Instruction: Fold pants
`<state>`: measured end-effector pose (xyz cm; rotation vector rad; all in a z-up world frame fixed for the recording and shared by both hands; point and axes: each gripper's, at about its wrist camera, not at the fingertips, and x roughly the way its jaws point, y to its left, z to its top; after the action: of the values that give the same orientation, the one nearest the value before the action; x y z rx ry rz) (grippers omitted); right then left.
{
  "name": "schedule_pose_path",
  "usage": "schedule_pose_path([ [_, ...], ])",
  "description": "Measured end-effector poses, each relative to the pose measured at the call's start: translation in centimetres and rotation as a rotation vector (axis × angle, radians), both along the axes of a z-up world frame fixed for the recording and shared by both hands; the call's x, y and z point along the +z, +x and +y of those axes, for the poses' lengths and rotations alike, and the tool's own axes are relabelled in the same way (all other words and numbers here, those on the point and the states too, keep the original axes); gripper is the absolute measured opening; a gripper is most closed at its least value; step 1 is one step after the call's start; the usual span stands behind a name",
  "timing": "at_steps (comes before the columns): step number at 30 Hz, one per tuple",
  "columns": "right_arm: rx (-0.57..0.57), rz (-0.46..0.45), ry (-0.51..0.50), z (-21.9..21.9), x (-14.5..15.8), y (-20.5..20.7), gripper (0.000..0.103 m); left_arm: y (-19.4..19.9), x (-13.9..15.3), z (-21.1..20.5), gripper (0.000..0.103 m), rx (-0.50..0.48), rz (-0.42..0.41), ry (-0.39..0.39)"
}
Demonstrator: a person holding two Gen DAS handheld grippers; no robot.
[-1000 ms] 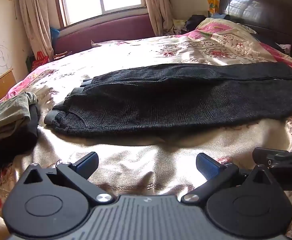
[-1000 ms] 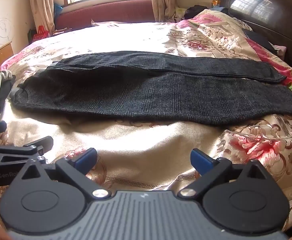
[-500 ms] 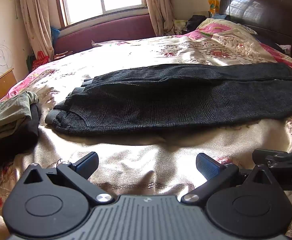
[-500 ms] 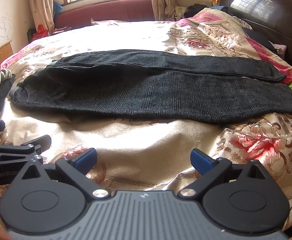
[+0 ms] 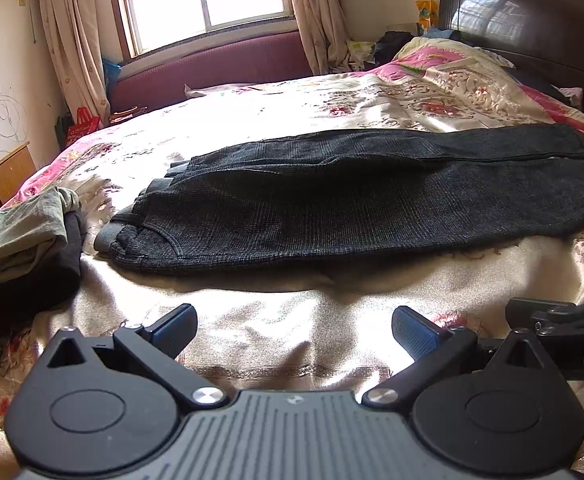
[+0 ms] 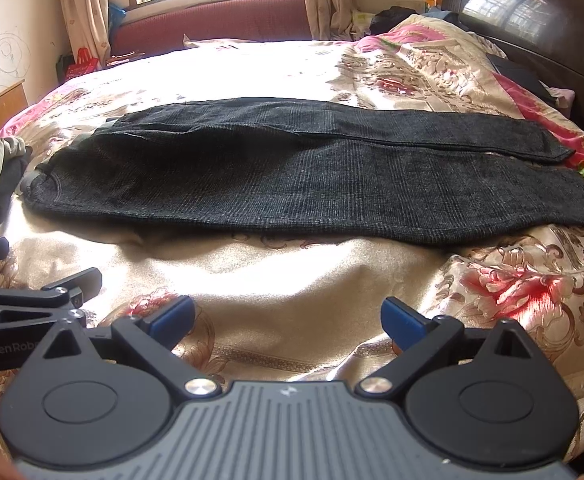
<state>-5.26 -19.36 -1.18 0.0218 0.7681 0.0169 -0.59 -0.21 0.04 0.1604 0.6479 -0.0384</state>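
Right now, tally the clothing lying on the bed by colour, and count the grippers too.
Dark grey pants, spread flat lengthwise: 1
Olive green garment, in the pile at the left edge: 1
Black garment, under the green one: 1
Grippers, left gripper and right gripper, both with jaws open and empty: 2
Total: 3 garments, 2 grippers

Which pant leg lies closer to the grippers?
The wider front pant leg, its hem reaching farther right; the narrower back pant leg lies beyond it, toward the window.
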Motion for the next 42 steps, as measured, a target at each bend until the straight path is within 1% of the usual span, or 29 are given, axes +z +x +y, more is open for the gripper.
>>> schedule_pose_path([
  [42,0.003,0.018,0.004,0.33,-0.43,-0.3,0.099,-0.12,0.0,-0.13,0.103,0.002,-0.004,0.015],
])
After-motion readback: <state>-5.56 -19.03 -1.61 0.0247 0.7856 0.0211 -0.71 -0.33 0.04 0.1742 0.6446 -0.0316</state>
